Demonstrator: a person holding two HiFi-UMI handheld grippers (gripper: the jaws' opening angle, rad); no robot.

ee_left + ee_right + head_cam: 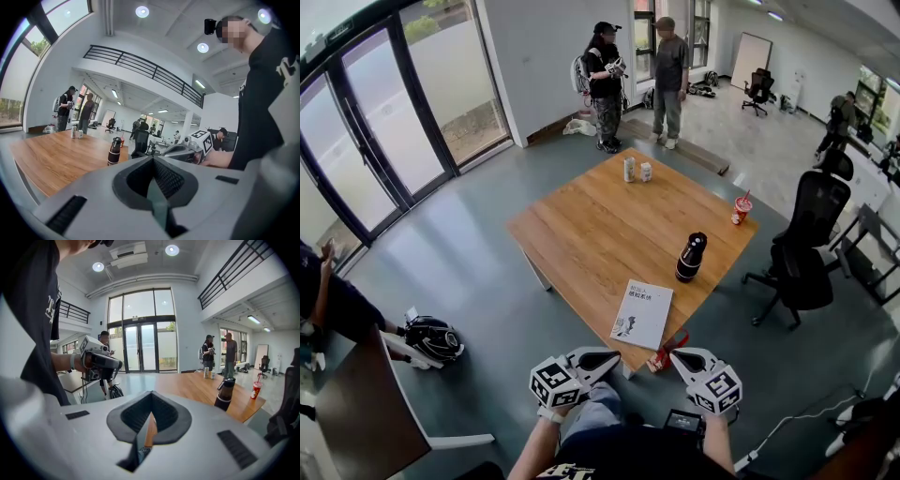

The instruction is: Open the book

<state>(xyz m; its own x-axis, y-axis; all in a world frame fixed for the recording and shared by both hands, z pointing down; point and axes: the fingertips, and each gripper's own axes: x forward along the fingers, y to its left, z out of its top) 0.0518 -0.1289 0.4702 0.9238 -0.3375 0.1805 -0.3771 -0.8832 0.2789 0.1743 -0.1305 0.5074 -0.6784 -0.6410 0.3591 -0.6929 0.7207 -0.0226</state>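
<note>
A closed white-covered book (pixel 641 314) lies near the front edge of the wooden table (pixel 600 220). Both grippers hang close to my body, just short of that edge and touching nothing. My left gripper (pixel 602 357) points up and right toward the book's near corner, its jaws shut and empty. In the left gripper view the left gripper (pixel 152 161) shows only a thin seam between its jaws. My right gripper (pixel 681 357) sits right of the book, also shut and empty. In the right gripper view the right gripper (pixel 151 411) faces across the table. Neither gripper view shows the book.
A black bottle (pixel 691 257) stands behind the book, a red cup (pixel 741 209) at the right edge, two cans (pixel 636 170) at the far side. A small red object (pixel 666 354) lies at the near corner. An office chair (pixel 806 244) is to the right, people stand beyond, a dark desk (pixel 356 412) at left.
</note>
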